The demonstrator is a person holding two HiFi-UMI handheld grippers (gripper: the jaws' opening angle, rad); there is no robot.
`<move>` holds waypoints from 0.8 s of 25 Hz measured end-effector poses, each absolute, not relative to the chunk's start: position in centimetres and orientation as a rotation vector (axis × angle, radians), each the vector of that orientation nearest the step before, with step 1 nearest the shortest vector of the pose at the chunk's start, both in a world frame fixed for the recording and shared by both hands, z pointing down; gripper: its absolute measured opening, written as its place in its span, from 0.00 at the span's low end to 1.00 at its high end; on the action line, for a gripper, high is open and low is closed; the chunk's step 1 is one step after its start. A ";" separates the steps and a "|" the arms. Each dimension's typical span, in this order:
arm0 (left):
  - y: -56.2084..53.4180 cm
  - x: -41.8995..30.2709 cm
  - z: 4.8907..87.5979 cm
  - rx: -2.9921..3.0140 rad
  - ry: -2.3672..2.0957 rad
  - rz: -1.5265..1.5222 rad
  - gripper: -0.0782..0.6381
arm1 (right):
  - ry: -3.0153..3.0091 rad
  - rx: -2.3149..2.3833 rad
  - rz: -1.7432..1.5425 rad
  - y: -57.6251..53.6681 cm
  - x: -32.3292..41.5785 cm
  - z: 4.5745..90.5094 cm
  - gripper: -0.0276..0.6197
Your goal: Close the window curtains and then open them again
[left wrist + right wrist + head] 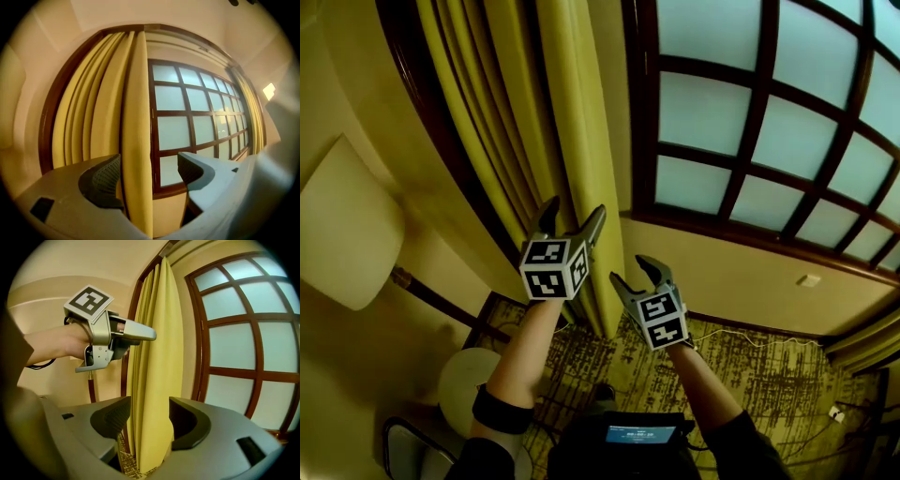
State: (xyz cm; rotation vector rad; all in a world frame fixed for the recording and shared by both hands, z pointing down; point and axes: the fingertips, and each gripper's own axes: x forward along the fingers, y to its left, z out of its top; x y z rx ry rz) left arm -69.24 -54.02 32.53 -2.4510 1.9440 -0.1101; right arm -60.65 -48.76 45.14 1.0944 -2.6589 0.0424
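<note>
Forearms (525,356) raised, left gripper (575,208) above right gripper (630,270), fingers (101,180) apart around curtain (137,117)

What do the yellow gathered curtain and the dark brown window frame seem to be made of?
Yellow gathered curtain: probably fabric, matte; it hangs in soft vertical folds.
Dark brown window frame: likely varnished wood; slight sheen on the bars.

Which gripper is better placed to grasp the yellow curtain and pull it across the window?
Probably the right gripper: the curtain fills the gap between its open jaws, so little closing should catch it. The left gripper also straddles it, but off-centre, with a wide gap.
</note>
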 end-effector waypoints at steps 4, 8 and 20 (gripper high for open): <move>-58.0 -69.0 30.7 -2.441 1.873 -0.149 0.65 | -2.653 1.104 0.044 -52.0 -64.3 44.5 0.61; -61.2 -69.4 29.5 -2.429 1.843 -0.155 0.65 | -2.646 1.137 0.032 -54.9 -66.5 43.5 0.62; -68.0 -69.5 27.2 -2.480 1.733 -0.152 0.65 | -2.595 1.265 0.001 -61.9 -69.2 41.2 0.67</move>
